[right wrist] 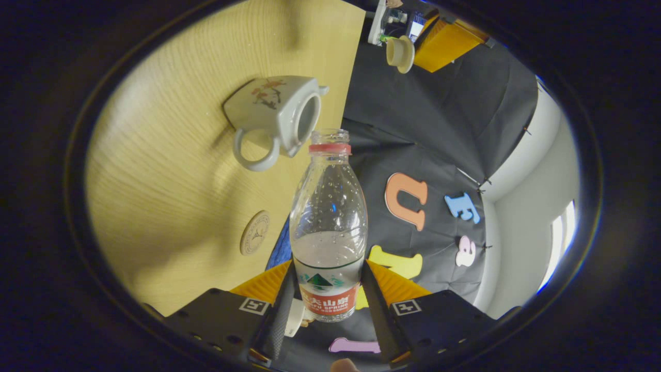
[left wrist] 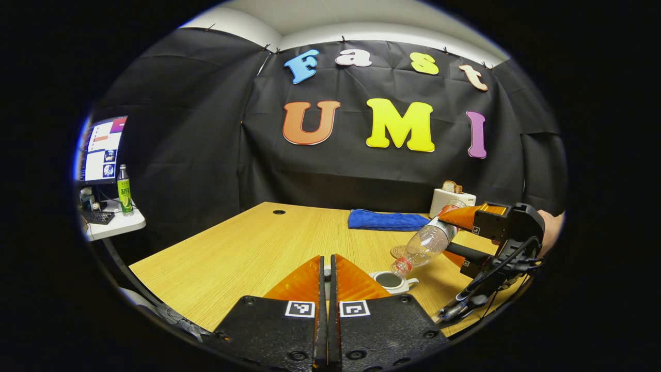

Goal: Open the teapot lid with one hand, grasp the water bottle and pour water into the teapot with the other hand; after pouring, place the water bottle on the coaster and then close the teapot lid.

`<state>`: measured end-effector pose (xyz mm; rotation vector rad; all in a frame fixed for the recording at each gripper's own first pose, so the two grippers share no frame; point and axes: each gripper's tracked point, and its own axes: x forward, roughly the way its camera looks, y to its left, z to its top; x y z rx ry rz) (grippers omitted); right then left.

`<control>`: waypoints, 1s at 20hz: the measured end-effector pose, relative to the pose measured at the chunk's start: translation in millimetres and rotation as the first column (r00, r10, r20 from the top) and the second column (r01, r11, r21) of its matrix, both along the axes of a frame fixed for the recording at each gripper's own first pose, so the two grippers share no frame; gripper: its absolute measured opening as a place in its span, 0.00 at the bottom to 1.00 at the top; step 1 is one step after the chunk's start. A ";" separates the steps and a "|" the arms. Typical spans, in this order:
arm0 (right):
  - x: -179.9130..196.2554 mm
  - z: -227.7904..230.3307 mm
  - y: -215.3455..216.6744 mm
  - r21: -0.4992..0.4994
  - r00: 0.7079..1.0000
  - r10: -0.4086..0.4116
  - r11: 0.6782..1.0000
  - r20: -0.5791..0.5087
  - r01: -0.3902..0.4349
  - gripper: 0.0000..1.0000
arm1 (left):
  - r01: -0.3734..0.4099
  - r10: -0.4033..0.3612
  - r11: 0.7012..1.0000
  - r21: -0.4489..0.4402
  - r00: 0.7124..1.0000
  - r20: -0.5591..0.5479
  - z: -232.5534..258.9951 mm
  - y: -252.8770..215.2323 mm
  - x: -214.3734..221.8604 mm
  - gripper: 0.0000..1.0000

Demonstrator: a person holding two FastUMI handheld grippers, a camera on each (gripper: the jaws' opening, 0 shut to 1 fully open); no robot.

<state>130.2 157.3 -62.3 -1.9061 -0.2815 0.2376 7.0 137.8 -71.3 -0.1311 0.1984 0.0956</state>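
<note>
Clear plastic, uncapped and tipped neck-down, the water bottle (right wrist: 329,227) is clamped low on its labelled body between both fingers of the right gripper (right wrist: 330,289), with its mouth just above the open teapot (right wrist: 276,116) on the wooden table (left wrist: 248,248). In the left gripper view the bottle slants down toward the white pot, neck close over the opening. The water inside sits back near the label and has not reached the neck, so the pour seems to be only beginning. To do it well, I judge the tilt should increase slowly, keeping the mouth centred over the opening rather than the handle or spout side, so the stream does not hit the rim and spill on the wood. The left gripper (left wrist: 326,268) has its fingers drawn close with only a thin gap; in the right gripper view it carries the teapot lid (right wrist: 400,53) well clear of the pot. The coaster (right wrist: 254,232) lies on the table beside the pot, free for the bottle.
</note>
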 end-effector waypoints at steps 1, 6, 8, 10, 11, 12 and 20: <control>-0.8 0.6 0.5 -0.008 1.000 0.000 1.000 0.003 0.000 0.71 | 0.000 0.000 1.000 -0.001 1.000 0.002 1.0 0.1 -0.8 0.03; -1.3 5.0 2.7 -0.038 1.000 0.007 0.999 0.023 -0.007 0.71 | -0.002 0.002 1.000 -0.003 1.000 0.003 1.4 0.4 -1.1 0.03; -3.2 6.7 3.9 -0.049 1.000 0.011 0.999 0.029 -0.009 0.71 | -0.006 0.006 1.000 -0.004 1.000 0.004 1.6 3.0 -1.1 0.03; -0.2 8.1 3.6 -0.058 0.999 0.013 0.998 0.037 -0.011 0.71 | -0.005 0.005 1.000 -0.007 1.000 0.001 1.5 2.4 -1.6 0.03; -0.4 9.6 3.0 -0.063 0.999 0.013 0.998 0.041 -0.010 0.71 | -0.007 0.007 1.000 -0.007 1.000 0.001 1.5 2.3 -1.5 0.03; -0.3 9.5 5.4 -0.066 0.999 0.014 0.998 0.043 -0.011 0.70 | -0.007 0.007 1.000 -0.008 1.000 0.001 1.4 3.5 -1.6 0.03; -2.8 18.8 7.2 -0.104 0.997 0.025 0.994 0.074 -0.017 0.71 | -0.004 0.004 1.000 -0.010 1.000 0.001 1.9 3.1 -2.0 0.03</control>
